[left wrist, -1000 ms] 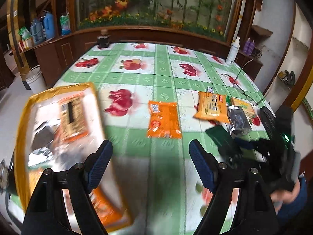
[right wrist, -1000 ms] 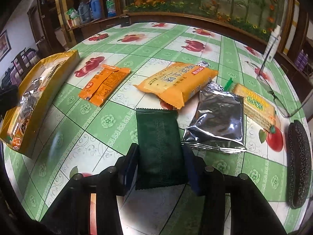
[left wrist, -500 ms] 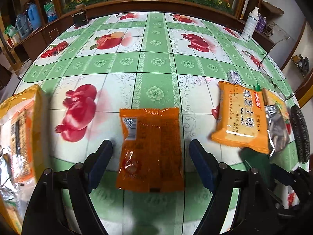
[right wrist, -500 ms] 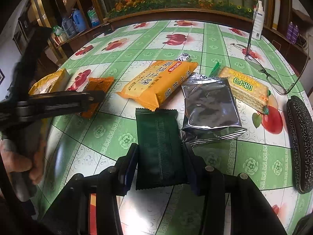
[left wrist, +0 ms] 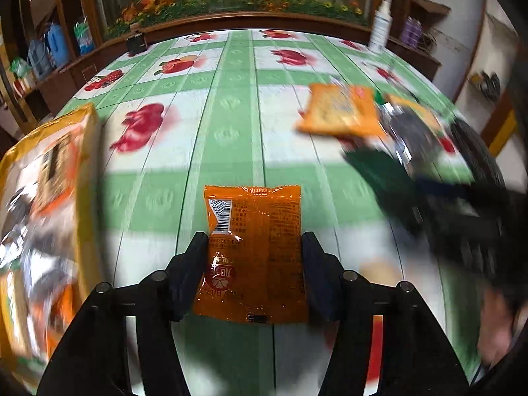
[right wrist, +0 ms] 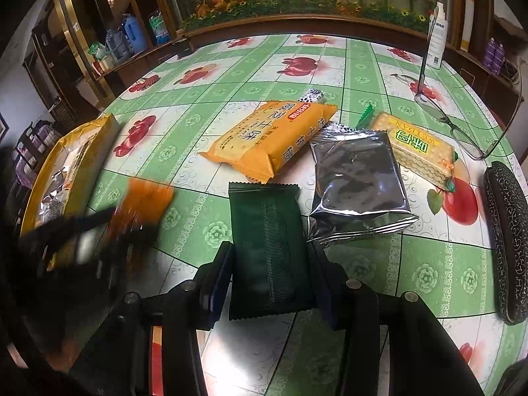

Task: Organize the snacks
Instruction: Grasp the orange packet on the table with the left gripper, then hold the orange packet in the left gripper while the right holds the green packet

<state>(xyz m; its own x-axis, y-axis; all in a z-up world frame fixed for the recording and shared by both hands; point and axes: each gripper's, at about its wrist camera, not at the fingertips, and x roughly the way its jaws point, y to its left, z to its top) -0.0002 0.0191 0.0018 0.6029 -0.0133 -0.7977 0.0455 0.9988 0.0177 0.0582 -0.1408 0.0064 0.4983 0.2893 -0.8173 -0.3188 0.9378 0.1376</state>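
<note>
My left gripper (left wrist: 252, 250) is shut on an orange snack packet (left wrist: 254, 250), its jaws pressing both long edges; the packet seems lifted off the table. It shows blurred in the right wrist view (right wrist: 142, 204). My right gripper (right wrist: 270, 264) is shut on a dark green snack packet (right wrist: 267, 250), which also appears in the left wrist view (left wrist: 379, 171). A yellow box (left wrist: 84, 151) with several packets inside lies at the left; it also shows in the right wrist view (right wrist: 76, 161).
On the green fruit-print tablecloth (right wrist: 250, 76) lie a large orange biscuit pack (right wrist: 274, 135), a silver foil pack (right wrist: 356, 184), a yellow cracker pack (right wrist: 419, 151), glasses (right wrist: 462, 125), a black glasses case (right wrist: 508, 247) and a white bottle (right wrist: 435, 39).
My left gripper moved down over the orange packet and closed on it. My right gripper stayed shut on the green packet, almost still.
</note>
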